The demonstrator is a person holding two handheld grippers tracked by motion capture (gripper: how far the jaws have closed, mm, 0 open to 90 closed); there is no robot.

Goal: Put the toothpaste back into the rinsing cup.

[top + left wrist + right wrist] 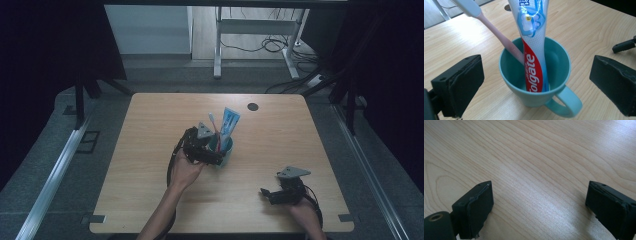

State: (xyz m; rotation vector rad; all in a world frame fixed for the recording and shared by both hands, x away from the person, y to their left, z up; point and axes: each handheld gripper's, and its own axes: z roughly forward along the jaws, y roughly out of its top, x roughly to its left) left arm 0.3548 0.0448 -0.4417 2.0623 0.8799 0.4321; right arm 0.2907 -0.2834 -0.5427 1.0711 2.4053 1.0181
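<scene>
A teal mug [223,151] stands upright near the middle of the wooden table [150,150]. In it lean a red, white and blue Colgate toothpaste tube [230,122] and a pink toothbrush [214,123], head up. My left gripper [214,151] is open at the mug's left side. In the left gripper view its jaws stand wide on either side of the mug [534,100], apart from it, with the tube [534,62], the toothbrush [499,32] and the mug's handle [570,103] between them. My right gripper [270,194] is open near the table's front right, over bare wood [541,170].
A dark round grommet hole [253,106] sits at the table's far edge. A white desk frame and cables [270,45] stand on the floor beyond. A tip of the right gripper's finger [624,45] is in the left gripper view.
</scene>
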